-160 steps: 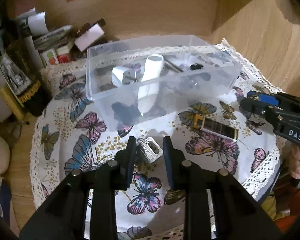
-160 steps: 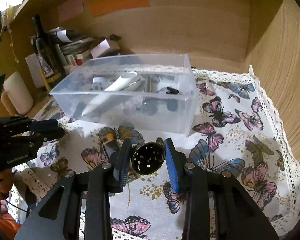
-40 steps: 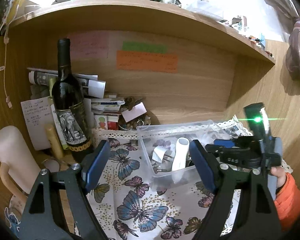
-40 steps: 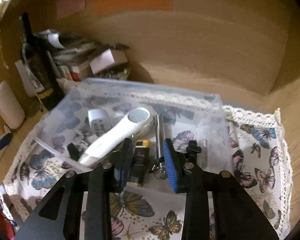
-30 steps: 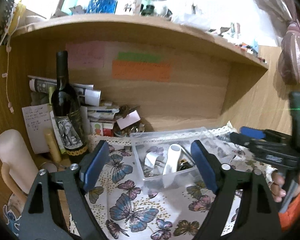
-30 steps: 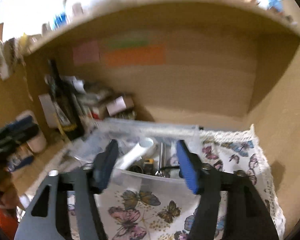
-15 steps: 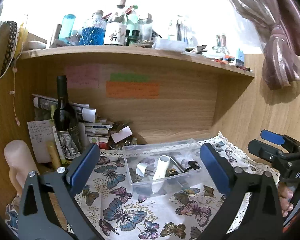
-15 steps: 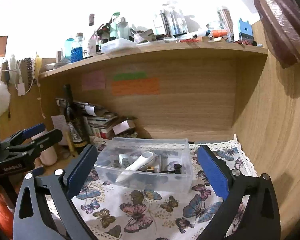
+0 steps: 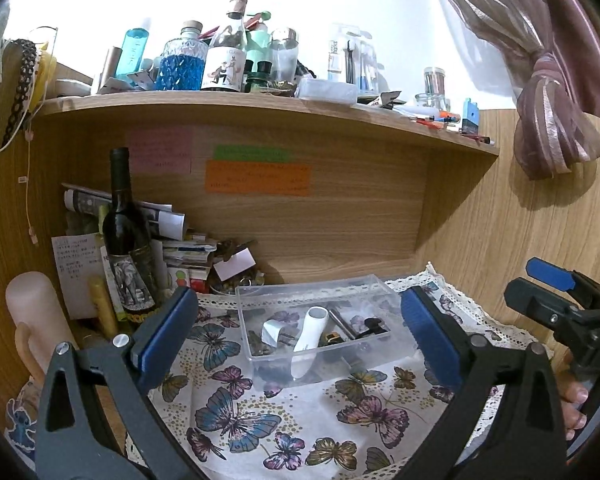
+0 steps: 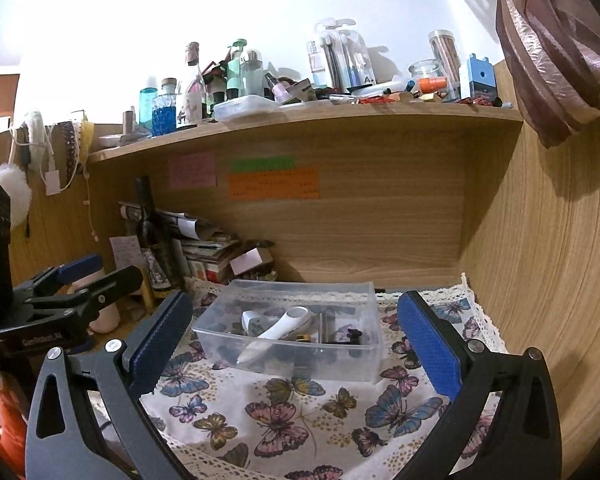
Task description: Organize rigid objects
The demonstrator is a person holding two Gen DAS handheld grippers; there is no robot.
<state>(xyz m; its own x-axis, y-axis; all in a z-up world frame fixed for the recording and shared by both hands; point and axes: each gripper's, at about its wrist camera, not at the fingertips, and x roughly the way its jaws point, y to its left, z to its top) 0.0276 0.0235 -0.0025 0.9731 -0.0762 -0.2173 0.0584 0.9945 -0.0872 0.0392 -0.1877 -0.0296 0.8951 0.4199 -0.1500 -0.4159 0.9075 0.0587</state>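
A clear plastic box (image 9: 252, 344) (image 10: 368, 362) stands on the butterfly cloth (image 9: 240, 420) (image 10: 284, 416). Inside lie a white handheld device (image 9: 310, 332) (image 10: 280, 328), a white plug (image 9: 271, 330), a metal rod (image 9: 342, 322) and small dark items. My left gripper (image 9: 296, 336) is wide open and empty, held back from the box. My right gripper (image 10: 292, 340) is wide open and empty too, also back from the box. Each gripper shows in the other's view: the right one (image 9: 556, 300) at the right, the left one (image 10: 80, 284) at the left.
A wine bottle (image 9: 126, 240) (image 10: 152, 240) stands at the back left beside stacked papers (image 9: 188, 256). A pale cylinder (image 9: 32, 312) stands at far left. A cluttered shelf (image 9: 260, 100) (image 10: 300, 116) runs overhead. Wooden walls close the back and right.
Both grippers have let go of their items, opened wide and pulled up and back from the box. The lock, the round metal piece and the dark lighter now lie off the cloth.
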